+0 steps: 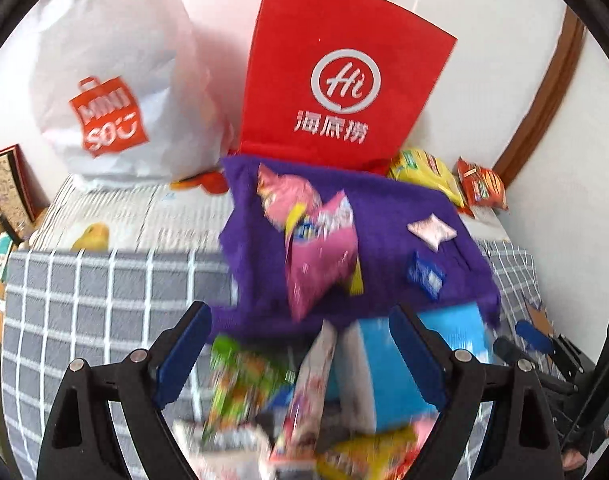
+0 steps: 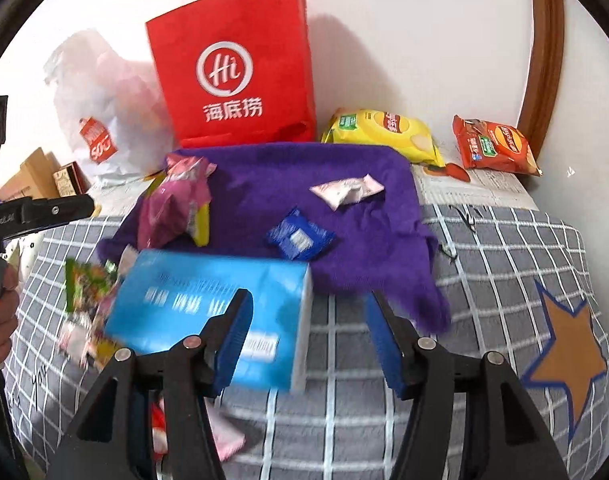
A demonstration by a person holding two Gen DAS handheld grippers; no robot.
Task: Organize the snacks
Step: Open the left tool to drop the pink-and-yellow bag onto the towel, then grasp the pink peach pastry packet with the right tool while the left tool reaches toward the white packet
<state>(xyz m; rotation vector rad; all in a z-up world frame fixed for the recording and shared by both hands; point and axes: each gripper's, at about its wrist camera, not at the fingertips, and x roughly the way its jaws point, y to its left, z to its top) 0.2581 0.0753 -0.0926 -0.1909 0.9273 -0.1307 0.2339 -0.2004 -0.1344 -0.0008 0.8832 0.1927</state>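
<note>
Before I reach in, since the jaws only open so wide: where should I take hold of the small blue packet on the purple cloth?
Judging by its pose, take the small blue packet across its short width, coming down from above with the right claw. It lies flat and alone on the purple cloth, apart from the white sachet and pink bag. Its crimped ends may slip.
</note>
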